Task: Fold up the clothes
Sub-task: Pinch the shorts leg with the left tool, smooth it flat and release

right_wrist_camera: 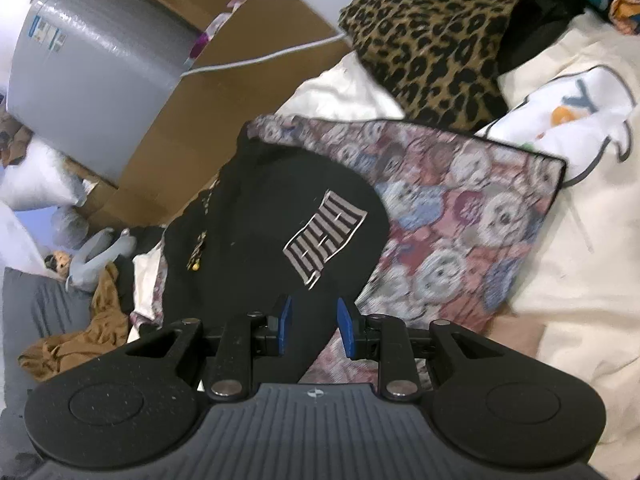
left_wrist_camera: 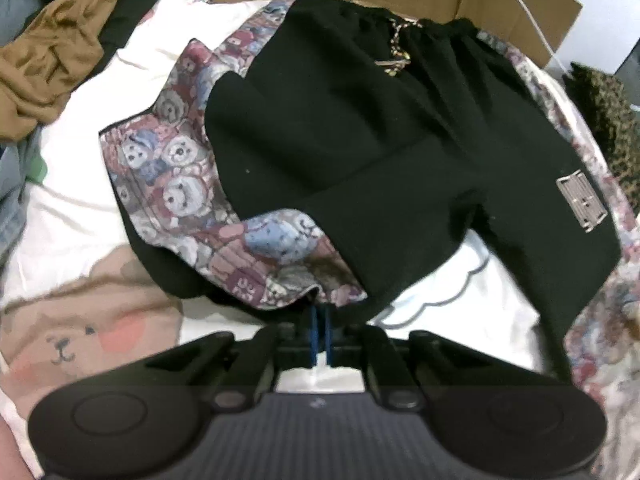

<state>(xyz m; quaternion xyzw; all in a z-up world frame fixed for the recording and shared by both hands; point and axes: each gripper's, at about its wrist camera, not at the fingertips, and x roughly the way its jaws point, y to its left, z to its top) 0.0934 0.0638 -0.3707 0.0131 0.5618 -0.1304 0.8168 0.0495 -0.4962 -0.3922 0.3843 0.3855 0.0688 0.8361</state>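
The black shorts with teddy-bear-print side panels (left_wrist_camera: 360, 132) lie spread flat on the white bedsheet (left_wrist_camera: 80, 184), waistband away from me, ready for folding. The left gripper (left_wrist_camera: 321, 334) is pinched tight on the printed hem (presumably to lift that leg across). The right gripper (right_wrist_camera: 314, 326) straddles the other black leg, its 2 blue pads (right_wrist_camera: 344, 328) apart, not pressing.
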